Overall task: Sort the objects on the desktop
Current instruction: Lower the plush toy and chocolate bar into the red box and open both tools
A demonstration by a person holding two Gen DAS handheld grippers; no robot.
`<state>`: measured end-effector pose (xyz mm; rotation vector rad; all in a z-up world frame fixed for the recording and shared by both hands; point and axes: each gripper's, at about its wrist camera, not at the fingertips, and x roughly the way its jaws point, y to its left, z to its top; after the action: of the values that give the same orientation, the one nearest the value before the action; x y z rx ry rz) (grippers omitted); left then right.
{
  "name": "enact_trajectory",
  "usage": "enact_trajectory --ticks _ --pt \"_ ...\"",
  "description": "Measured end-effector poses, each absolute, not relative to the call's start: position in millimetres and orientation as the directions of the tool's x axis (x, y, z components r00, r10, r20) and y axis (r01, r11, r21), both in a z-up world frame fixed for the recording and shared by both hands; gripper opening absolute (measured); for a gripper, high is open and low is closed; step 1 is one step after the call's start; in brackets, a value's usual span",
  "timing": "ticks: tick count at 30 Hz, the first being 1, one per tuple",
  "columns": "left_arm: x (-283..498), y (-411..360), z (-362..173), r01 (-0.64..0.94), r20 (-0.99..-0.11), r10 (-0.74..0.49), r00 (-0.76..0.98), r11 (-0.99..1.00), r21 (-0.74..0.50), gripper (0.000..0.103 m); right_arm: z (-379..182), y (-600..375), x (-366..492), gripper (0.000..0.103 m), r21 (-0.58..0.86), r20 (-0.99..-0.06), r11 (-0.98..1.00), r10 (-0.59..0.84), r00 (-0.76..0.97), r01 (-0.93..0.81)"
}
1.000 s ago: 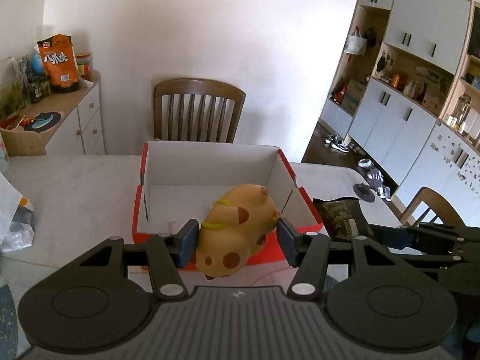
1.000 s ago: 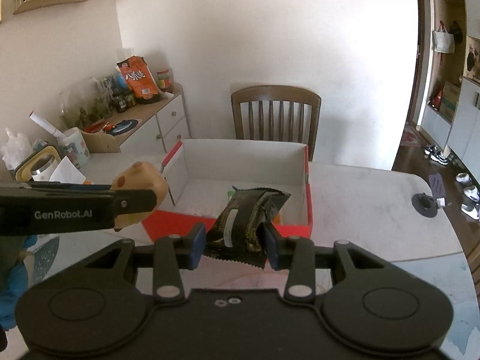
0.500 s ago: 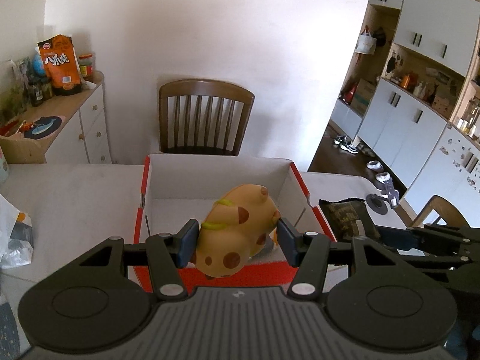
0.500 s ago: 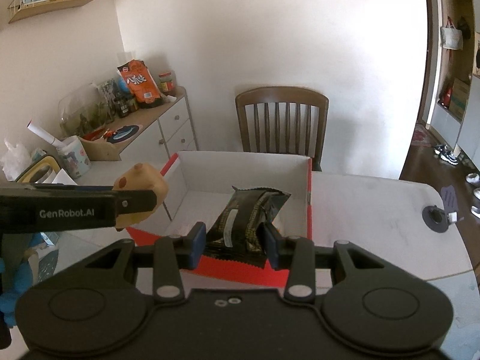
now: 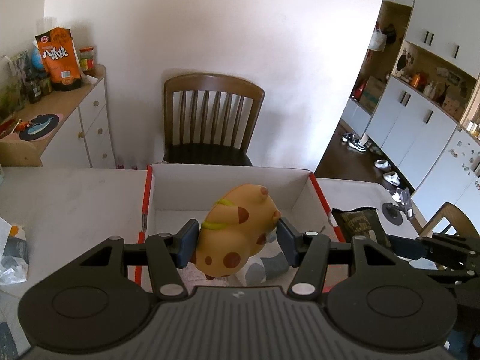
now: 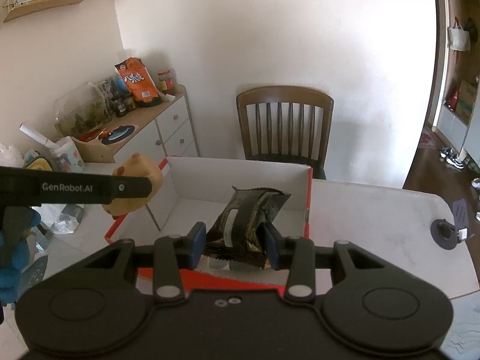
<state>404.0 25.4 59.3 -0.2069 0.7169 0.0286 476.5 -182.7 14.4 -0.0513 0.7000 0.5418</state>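
Note:
My left gripper (image 5: 235,241) is shut on a yellow spotted toy (image 5: 237,234) and holds it over the near part of a red box with white inside (image 5: 303,189). My right gripper (image 6: 235,244) is shut on a dark snack packet (image 6: 246,216) and holds it above the same box (image 6: 240,171), to the right of the toy (image 6: 136,168). The packet also shows in the left wrist view (image 5: 360,225). Something grey and white lies on the box floor under the toy.
A wooden chair (image 5: 210,120) stands behind the white table (image 5: 69,198). A sideboard with an orange snack bag (image 5: 58,57) is at the left. Plastic wrapping (image 5: 12,255) lies on the table's left. A dark disc (image 6: 444,234) sits at the table's right edge.
Both grippers have moved forward and up over the box, with the toy and packet still held. The box now lies beneath them rather than ahead.

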Motion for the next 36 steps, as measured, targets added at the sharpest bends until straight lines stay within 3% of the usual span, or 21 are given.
enact_trajectory --ticks 11,29,36 --pt "439 33 36 -0.102 -0.693 -0.036 0.720 0.982 -0.157 0.047 -5 -175 500 0.041 0.123 -0.645 0.853 0.457 0.612 -0.507" --pt "456 42 -10 -0.122 -0.756 -0.025 0.655 0.983 -0.138 0.047 -62 -137 541 0.041 0.144 -0.745 0.829 0.450 0.493 -0.540" --pt "453 41 -13 -0.118 -0.761 -0.035 0.648 0.982 -0.146 0.047 -68 -135 539 0.049 0.143 -0.761 0.822 0.447 0.470 -0.551"
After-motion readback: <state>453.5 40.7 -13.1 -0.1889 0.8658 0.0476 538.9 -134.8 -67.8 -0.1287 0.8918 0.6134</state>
